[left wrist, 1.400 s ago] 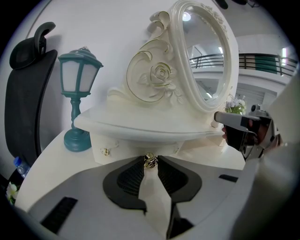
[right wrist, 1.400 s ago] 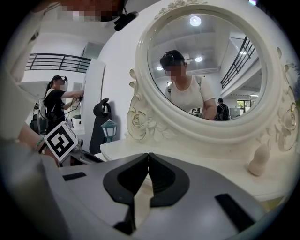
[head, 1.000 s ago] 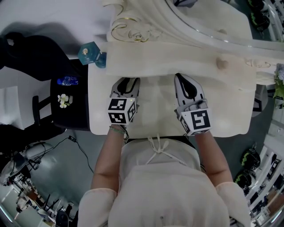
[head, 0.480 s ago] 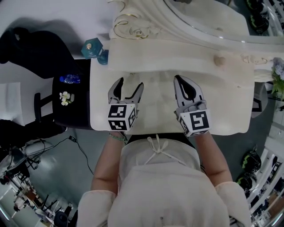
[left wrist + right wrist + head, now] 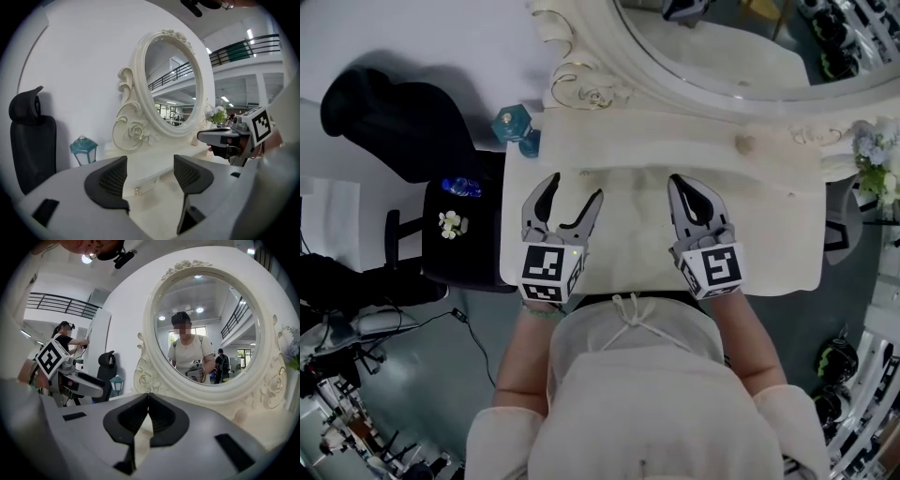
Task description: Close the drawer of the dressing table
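The cream dressing table carries a low back riser. In it sits a small drawer front with a tiny gold knob, which looks flush with the riser. My left gripper hovers over the tabletop a little short of that drawer. Its jaws stand wide open and hold nothing. My right gripper floats beside it on the right, shut on nothing. Each gripper shows in the other's view: the right gripper and the left gripper.
A big oval mirror rises behind the riser. A teal lantern stands at the table's left rear corner. A black chair and a dark side stand are to the left. Flowers sit at the far right.
The left gripper's jaws opened from shut at the drawer front. It then pulled back toward the person and rose. The right gripper lifted slightly, still shut.
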